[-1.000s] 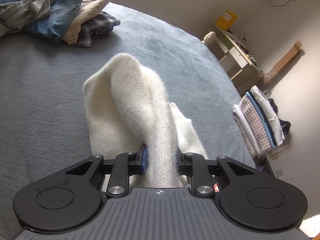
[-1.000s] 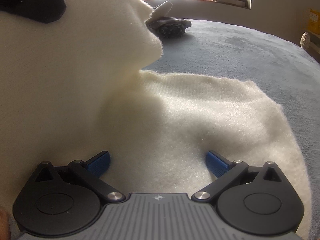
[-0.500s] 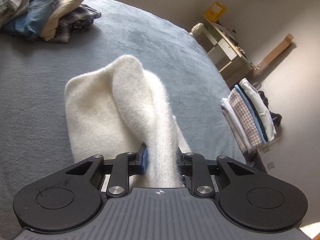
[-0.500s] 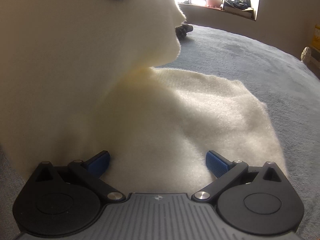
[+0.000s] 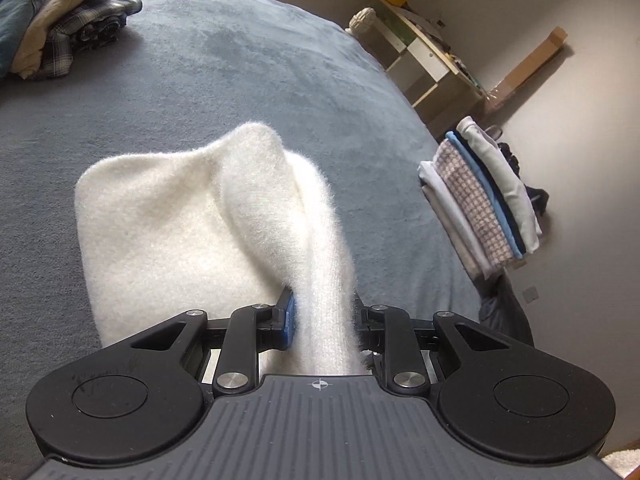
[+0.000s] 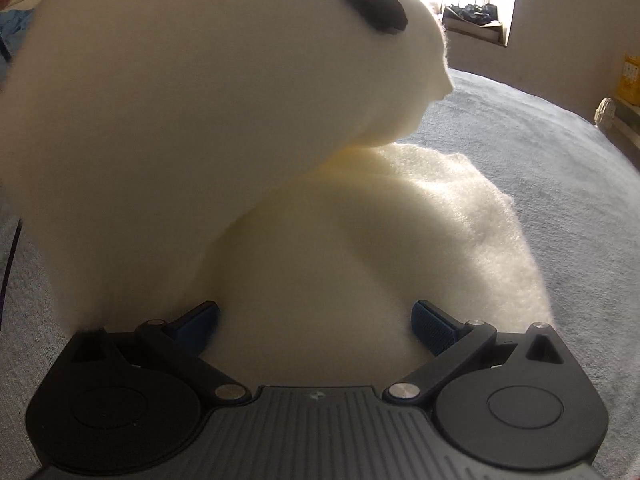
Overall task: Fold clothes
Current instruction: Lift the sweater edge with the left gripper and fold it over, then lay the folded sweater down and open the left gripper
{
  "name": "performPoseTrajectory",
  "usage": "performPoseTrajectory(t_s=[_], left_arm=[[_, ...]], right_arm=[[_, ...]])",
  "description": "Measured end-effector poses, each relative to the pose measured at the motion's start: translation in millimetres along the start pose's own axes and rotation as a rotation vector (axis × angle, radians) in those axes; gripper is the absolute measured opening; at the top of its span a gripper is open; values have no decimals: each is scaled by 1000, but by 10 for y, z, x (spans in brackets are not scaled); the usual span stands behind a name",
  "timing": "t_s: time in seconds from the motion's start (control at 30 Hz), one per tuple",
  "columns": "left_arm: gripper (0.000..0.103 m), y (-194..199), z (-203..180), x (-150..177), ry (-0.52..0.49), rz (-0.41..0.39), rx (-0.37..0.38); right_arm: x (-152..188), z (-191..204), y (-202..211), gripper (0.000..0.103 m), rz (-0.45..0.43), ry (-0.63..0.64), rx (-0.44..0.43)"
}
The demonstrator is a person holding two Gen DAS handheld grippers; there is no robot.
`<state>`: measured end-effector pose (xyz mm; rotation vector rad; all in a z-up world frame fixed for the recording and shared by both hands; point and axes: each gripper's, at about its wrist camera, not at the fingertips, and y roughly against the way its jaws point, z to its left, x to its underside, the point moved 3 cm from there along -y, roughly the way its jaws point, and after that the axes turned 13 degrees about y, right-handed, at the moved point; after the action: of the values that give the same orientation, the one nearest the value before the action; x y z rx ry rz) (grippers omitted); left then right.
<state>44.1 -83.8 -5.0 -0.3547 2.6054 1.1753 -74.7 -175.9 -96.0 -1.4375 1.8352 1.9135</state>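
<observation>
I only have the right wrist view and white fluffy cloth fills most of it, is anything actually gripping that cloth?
Observer: Yes. The left gripper is shut on a bunched fold of the white sweater.
Operator: Where are the finished clothes?
Observer: A folded stack sits at the far right edge of the grey bed.
Operator: More left to fold?
Observer: An unfolded pile lies at the bed's far left corner.
</observation>
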Motion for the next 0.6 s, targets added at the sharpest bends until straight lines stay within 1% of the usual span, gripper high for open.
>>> performPoseTrajectory(t_s=[0.6], left_arm=[[22,-614,-54,54,-47,134,-38]], right_arm=[[100,-23,94,103,-32,26,-21]])
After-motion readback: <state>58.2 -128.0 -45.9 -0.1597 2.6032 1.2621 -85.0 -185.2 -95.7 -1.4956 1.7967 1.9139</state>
